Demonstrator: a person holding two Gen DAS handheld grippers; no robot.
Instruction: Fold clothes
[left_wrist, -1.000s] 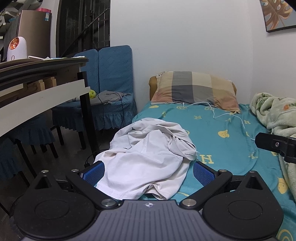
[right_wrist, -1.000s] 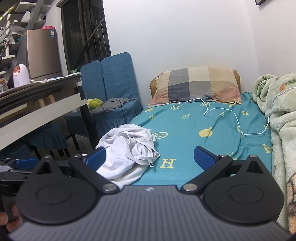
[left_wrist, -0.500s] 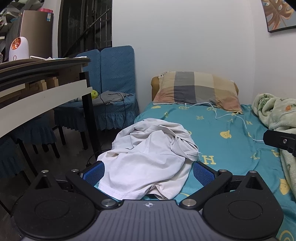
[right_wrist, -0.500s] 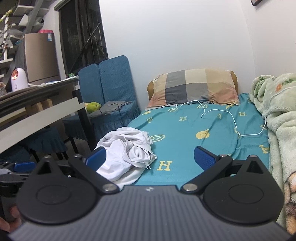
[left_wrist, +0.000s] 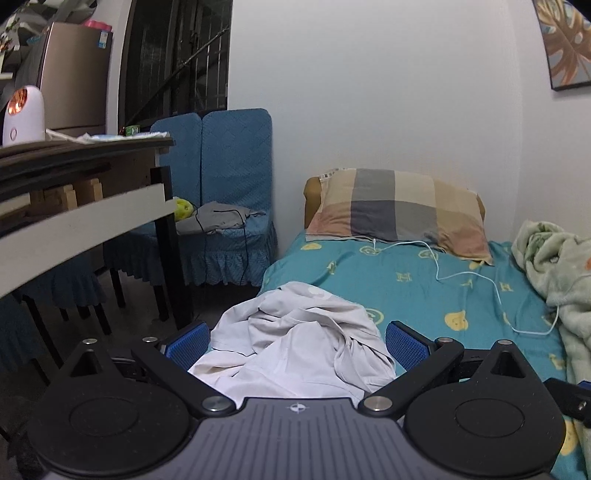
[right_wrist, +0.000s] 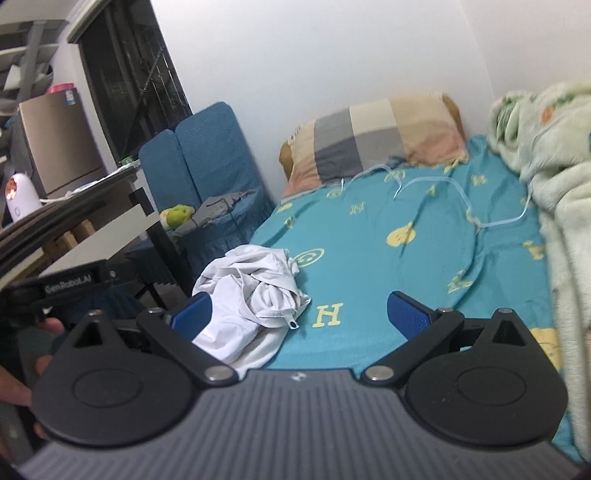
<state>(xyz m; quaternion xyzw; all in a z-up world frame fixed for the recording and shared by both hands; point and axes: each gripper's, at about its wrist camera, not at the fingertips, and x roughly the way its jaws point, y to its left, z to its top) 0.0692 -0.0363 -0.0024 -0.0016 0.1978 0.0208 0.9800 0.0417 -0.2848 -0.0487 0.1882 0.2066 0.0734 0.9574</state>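
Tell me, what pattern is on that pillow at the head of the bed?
The pillow has large checks of grey, beige and faded pink, clearest in the left wrist view.

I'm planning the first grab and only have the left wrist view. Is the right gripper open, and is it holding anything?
Observer: The right gripper is open and empty, pointed at the teal sheet, with the white garment at its left side.
Operator: Any fastening on that garment?
Observer: Yes, a zipper pull shows at its near edge, next to the yellow H print.
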